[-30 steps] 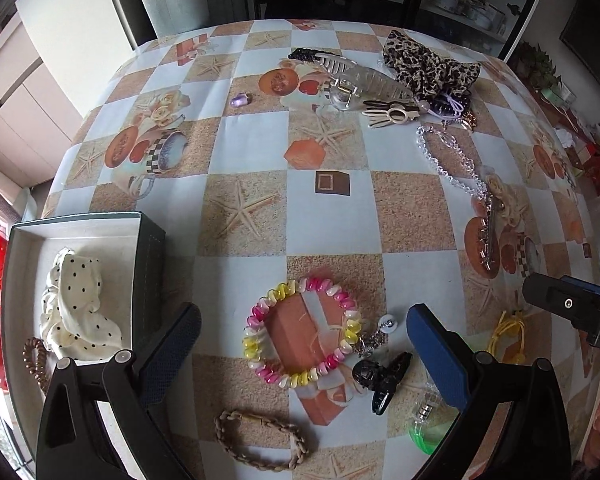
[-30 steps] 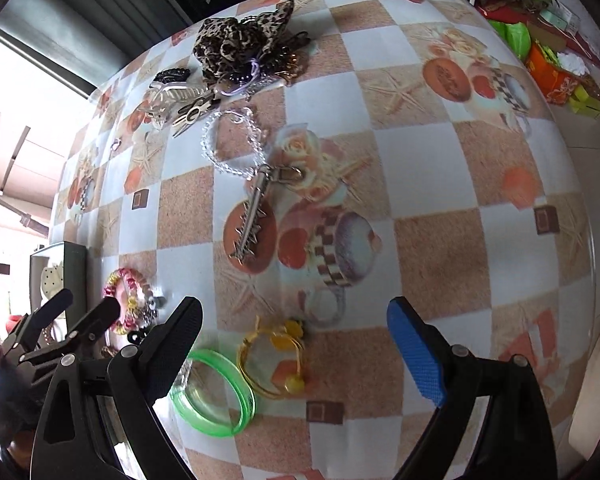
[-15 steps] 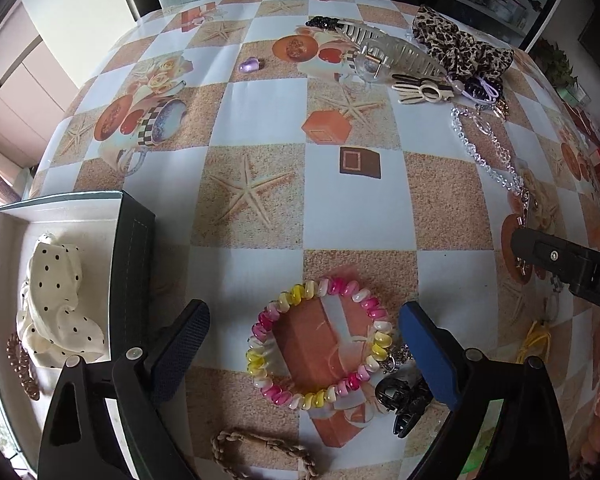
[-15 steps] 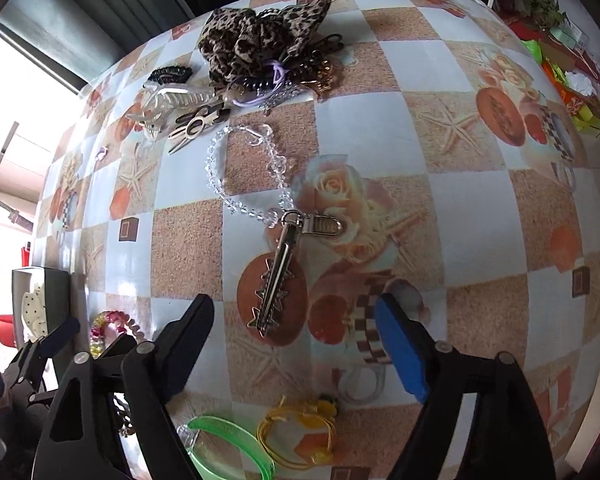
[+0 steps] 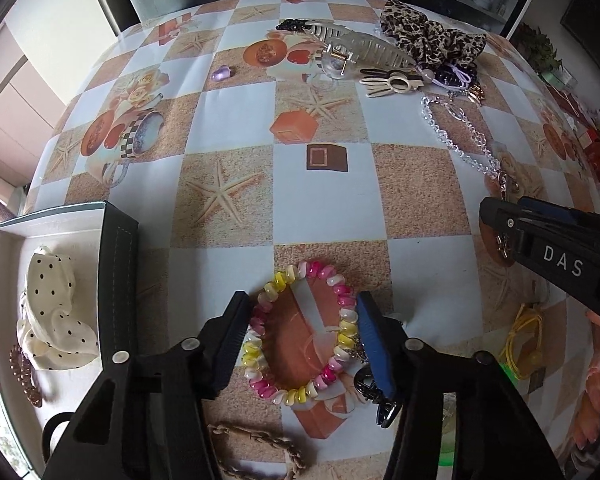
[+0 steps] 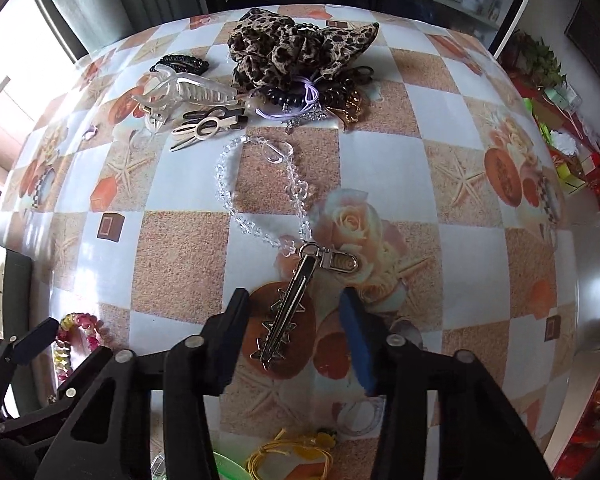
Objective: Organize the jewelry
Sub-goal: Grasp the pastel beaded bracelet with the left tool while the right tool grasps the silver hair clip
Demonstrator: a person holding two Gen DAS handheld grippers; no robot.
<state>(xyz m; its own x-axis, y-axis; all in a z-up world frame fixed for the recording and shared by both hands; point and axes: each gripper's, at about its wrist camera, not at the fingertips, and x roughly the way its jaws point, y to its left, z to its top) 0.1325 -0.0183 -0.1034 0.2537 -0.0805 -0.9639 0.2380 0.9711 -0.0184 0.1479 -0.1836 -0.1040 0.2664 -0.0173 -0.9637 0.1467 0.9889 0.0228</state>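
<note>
Left tongs (image 5: 300, 330) now around bracelet (image 5: 300, 332)

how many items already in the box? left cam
2 visible: a polka-dot scrunchie in the middle of the box, and a brown coil hair tie near its front-left corner. The gripper arm covers the box's near end, so more may be hidden.

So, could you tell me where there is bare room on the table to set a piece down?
The widest free patch is mid-table, between the box, the purple bead and the clear bead chain. It is crowded at the far edge around the leopard scrunchie and near both grippers, by the pink-yellow bracelet and silver clip.
</note>
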